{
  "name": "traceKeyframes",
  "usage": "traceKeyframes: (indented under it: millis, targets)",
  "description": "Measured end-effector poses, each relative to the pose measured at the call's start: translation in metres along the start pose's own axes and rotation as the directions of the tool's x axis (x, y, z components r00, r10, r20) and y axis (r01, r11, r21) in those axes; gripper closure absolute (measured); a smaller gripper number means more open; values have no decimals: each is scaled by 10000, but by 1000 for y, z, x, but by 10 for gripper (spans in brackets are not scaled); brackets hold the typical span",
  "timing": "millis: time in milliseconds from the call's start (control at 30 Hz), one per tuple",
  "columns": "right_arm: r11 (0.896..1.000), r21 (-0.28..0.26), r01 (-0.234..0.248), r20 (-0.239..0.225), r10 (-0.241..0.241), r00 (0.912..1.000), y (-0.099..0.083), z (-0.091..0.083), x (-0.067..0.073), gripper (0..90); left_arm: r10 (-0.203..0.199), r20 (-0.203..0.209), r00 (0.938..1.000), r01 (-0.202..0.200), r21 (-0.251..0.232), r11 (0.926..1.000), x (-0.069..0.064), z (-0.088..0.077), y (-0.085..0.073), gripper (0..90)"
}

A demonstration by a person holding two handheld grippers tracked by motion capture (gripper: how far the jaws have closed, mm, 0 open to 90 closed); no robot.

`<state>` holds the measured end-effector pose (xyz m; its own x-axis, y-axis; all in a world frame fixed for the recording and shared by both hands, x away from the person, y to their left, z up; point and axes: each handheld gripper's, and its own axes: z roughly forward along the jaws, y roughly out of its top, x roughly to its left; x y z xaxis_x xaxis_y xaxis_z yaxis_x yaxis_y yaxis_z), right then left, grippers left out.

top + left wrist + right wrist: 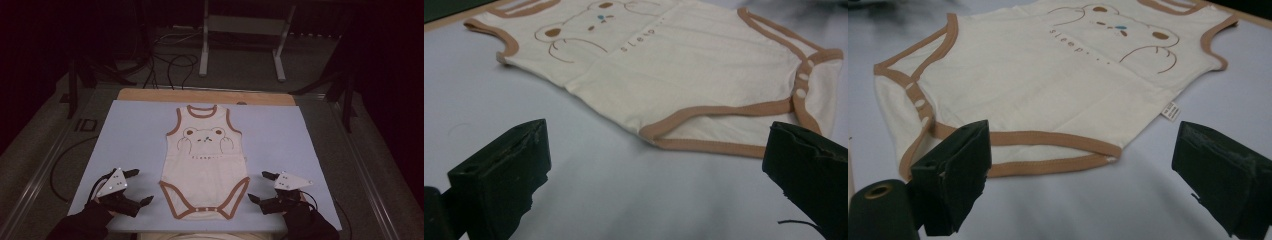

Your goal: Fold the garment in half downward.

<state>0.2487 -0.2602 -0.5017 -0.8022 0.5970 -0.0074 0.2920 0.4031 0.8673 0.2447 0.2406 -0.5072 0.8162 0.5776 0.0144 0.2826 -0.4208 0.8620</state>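
lying flat and face up on the pale blue mat (130,130), the bodysuit (205,162) sat at the middle of the table, neck toward the far edge and crotch toward the person. it was a sleeveless cream garment of soft, finely knit cloth, with tan-brown ribbed binding round the neck, armholes and leg openings. a brown outline of a bear's face with round ears, raised paws and a small blue nose was printed on the chest, and under it a row of small brown letters read "sleep" followed by dots in the right gripper view (1075,47); the word was too small to make out from the high view. a small white care label (1171,111) stuck out of one side seam, its print too fine to read. three pale round snaps (802,77) ran along the crotch tab.

the left gripper (136,187) rested on the mat just beside the garment's left leg opening, its blocky black jaws spread wide with nothing between them. the right gripper (260,186) lay just off the right leg opening, its jaws likewise parted and empty. each carried a grey three-cornered plate dotted with small white markers. a strip of bare wooden board (150,95) showed beyond the mat's far edge.
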Motion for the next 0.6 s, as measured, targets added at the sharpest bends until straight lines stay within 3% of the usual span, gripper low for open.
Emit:
traceKeyframes:
  millis: [333, 600]
  targets:
    - [9999, 167, -42, -168, 44, 9998, 1, 2, 1, 89, 212, -8, 9998, -211, 229, 9995, -2, 3, 2, 1]
    - [9999, 86, -84, -10, 84, 10000, 6, -1, 6, 89, 454, 104, 9989, -456, 202, 9988, -8, 6, 8, 1]
